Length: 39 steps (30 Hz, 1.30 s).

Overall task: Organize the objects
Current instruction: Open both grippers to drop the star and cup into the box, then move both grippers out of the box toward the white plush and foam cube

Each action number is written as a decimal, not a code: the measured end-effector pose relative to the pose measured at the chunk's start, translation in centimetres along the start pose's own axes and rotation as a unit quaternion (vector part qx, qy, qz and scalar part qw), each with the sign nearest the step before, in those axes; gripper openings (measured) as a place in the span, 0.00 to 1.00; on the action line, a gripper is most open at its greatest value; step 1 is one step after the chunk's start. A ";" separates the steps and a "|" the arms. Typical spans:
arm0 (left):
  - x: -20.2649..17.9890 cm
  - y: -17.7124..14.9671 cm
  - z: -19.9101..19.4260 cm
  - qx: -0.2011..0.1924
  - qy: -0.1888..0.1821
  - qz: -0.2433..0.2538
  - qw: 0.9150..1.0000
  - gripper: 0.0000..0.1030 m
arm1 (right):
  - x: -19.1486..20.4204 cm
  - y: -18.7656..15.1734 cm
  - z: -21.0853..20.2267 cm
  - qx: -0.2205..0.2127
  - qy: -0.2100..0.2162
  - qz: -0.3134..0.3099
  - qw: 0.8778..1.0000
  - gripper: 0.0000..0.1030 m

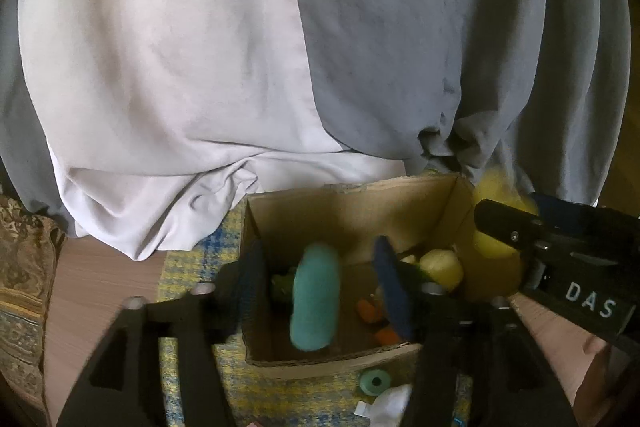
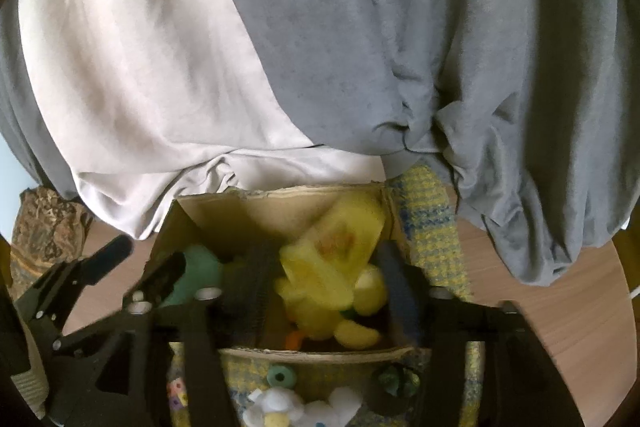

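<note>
An open cardboard box (image 1: 352, 187) stands on a yellow-and-blue checked mat (image 1: 188, 275). My left gripper (image 1: 320, 267) hovers over the box, open. A blurred teal plush (image 1: 316, 299) is between its fingers with a gap on each side. My right gripper (image 2: 324, 259) is also open above the box (image 2: 280, 193). A blurred yellow duck plush (image 2: 332, 267) lies loose between its fingers. In the right wrist view the left gripper (image 2: 146, 259) shows at the left, beside the teal plush (image 2: 200, 267). A pale yellow ball (image 1: 440, 267) and orange pieces (image 1: 370, 309) lie inside the box.
A teal ring (image 2: 282, 378), a white plush (image 2: 280, 403) and a dark green toy (image 2: 394, 383) lie on the mat in front of the box. White and grey cloth (image 1: 200, 67) hangs down right behind it. A patterned cushion (image 1: 24, 267) is at the left, wooden surface (image 2: 540, 307) to the right.
</note>
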<state>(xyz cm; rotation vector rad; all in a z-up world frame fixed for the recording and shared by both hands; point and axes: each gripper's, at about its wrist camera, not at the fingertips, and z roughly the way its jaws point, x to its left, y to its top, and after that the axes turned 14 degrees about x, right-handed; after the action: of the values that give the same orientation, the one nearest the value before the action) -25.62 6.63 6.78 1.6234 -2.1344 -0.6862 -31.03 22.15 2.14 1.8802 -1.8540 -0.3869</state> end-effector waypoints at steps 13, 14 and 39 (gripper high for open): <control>0.0 -0.8 -0.6 -0.008 0.037 -0.012 0.999 0.92 | -0.5 -1.5 -1.5 -0.025 -0.029 0.010 0.999 0.90; -0.1 -1.0 -0.7 -0.006 0.040 -0.011 0.999 0.92 | -0.5 -1.7 -1.5 -0.026 -0.030 0.009 0.999 0.90; 2.0 -10.4 -1.8 -0.010 0.076 -0.055 0.996 0.99 | -0.9 -10.7 -1.1 -0.005 -0.004 0.039 0.999 0.92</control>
<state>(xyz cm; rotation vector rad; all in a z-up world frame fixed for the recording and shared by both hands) -16.98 2.14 2.16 1.7345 -1.9365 -0.5945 -21.33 22.97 -2.50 1.7955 -1.9209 -0.3766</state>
